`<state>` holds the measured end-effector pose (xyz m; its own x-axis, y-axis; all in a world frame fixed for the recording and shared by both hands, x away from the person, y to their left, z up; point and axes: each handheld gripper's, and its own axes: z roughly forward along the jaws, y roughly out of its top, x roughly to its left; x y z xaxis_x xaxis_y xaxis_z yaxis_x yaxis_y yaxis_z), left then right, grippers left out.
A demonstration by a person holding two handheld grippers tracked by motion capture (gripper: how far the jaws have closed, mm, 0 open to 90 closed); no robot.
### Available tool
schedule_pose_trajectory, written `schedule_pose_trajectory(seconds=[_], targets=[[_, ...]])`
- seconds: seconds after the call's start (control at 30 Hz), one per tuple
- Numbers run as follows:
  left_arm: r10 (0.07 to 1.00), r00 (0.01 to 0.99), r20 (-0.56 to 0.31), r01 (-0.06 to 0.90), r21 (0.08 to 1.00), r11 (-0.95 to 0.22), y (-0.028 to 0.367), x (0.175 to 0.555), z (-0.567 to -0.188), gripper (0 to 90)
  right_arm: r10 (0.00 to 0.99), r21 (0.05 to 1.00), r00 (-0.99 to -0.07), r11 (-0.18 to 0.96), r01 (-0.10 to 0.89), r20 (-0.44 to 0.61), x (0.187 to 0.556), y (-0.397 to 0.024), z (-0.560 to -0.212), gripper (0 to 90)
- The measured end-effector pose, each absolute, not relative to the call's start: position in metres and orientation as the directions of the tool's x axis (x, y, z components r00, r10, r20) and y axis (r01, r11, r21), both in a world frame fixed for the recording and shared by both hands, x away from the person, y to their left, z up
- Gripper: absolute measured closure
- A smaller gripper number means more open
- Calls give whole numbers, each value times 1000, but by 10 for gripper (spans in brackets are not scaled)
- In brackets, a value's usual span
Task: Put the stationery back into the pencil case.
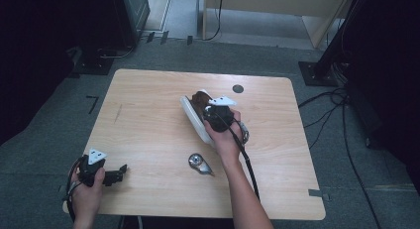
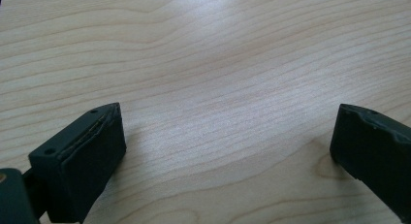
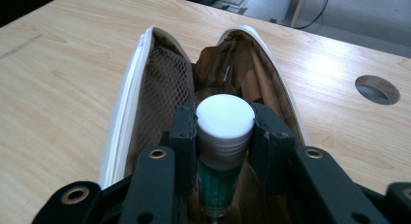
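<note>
While the right hand-held gripper (image 3: pixel 225 136) is positioned directly over the open white pouch (image 3: pixel 127 95), its jaws are closed on a small bottle (image 3: pixel 224 136) with a white cap and a green body, one pad against each side of the neck just below the cap. The bottle stands cap-up at the mouth of the pouch, whose brown lining and mesh pocket are exposed. The pouch lies on the table (image 1: pixel 148 120), towards its far side and near a round grommet hole (image 1: pixel 238 88). A small metal object (image 1: pixel 199 163) rests nearer the person than the pouch. Well to the left of the pouch, at the near table edge, the left hand-held gripper (image 1: pixel 119 172) rests with its jaws spread wide over bare wood.
</note>
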<state>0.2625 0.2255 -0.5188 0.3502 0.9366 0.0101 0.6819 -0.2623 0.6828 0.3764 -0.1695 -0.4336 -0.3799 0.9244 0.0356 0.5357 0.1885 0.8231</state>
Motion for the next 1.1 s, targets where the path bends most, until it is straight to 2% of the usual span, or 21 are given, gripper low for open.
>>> schedule_pose_trajectory(seconds=[0.2,0.7,0.93,1.1], targets=[[937,349,9,682,683,-261,225,263,-519,0,915,816,-402,204,541,37,362,-180,-431,656],[937,349,11,683,682,-262,225,263,-519,0,878,781,-473,242,576,77,358,-195,-428,655],[938,347,9,682,684,-259,224,264,-519,0,848,748,-526,309,587,62,362,-195,-433,654],[937,349,10,682,683,-262,224,264,-519,0,844,762,-529,282,583,93,366,-191,-438,654]])
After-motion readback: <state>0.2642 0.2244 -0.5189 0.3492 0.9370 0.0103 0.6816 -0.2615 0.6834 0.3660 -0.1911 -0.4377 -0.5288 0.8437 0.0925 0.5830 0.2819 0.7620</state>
